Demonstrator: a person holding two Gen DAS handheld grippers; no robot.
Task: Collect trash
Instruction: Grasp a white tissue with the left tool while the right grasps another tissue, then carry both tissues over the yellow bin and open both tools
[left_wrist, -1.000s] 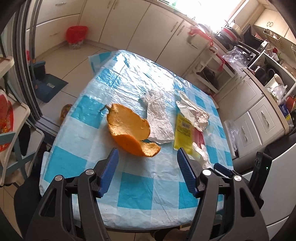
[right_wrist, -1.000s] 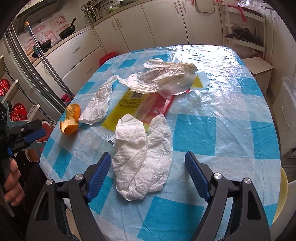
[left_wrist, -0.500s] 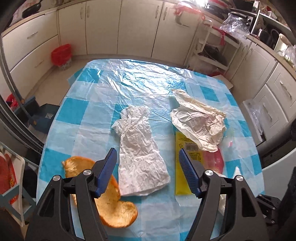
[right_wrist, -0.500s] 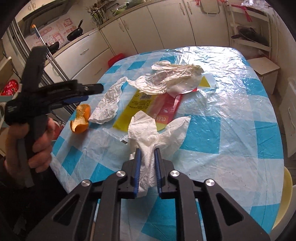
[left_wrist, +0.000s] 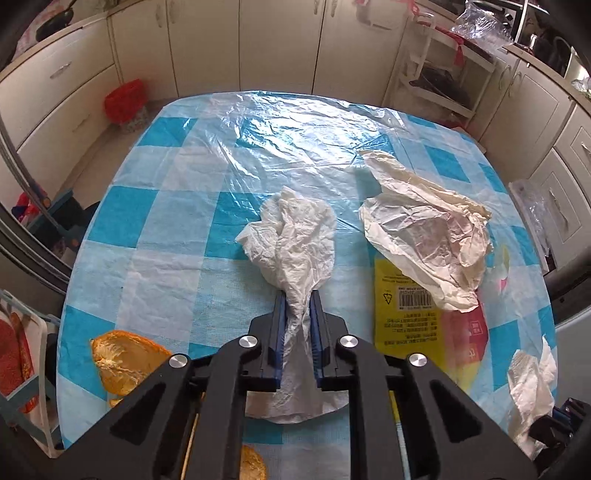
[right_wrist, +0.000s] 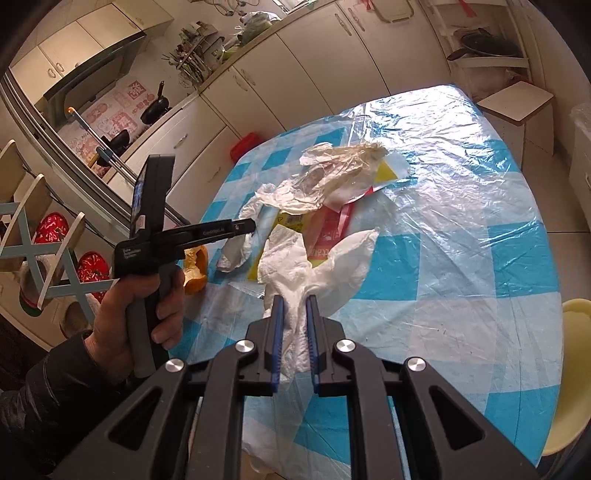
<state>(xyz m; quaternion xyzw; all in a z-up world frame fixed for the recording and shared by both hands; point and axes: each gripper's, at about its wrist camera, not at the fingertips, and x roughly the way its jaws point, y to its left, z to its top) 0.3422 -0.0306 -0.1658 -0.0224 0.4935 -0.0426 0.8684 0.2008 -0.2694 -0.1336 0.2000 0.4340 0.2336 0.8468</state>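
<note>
Left gripper: jaws closing, blue pads pinching the near end of a crumpled white tissue, which bunches up between them and fans out beyond the tips onto the table.
Right gripper: pads pressed on a second white paper towel; its far corners stick up and out past the tips, and the rest hangs below the jaws.
Table: covered by a blue and white checked cloth under clear plastic film.
Greasy paper: a large cream, crumpled sheet to the right of the tissue, lying partly over the far end of a yellow and red wrapper.
Wrapper: flat on the cloth, just right of the left gripper.
Orange peel: at the near left edge of the table, left of the left gripper; another bit of peel shows below the gripper body.
Person's hand: in the right wrist view, wrapped round the handle of the left gripper at the table's left edge, with a dark sleeve behind it.
Red bin: on the floor beyond the far left corner of the table, by the cabinets.
</note>
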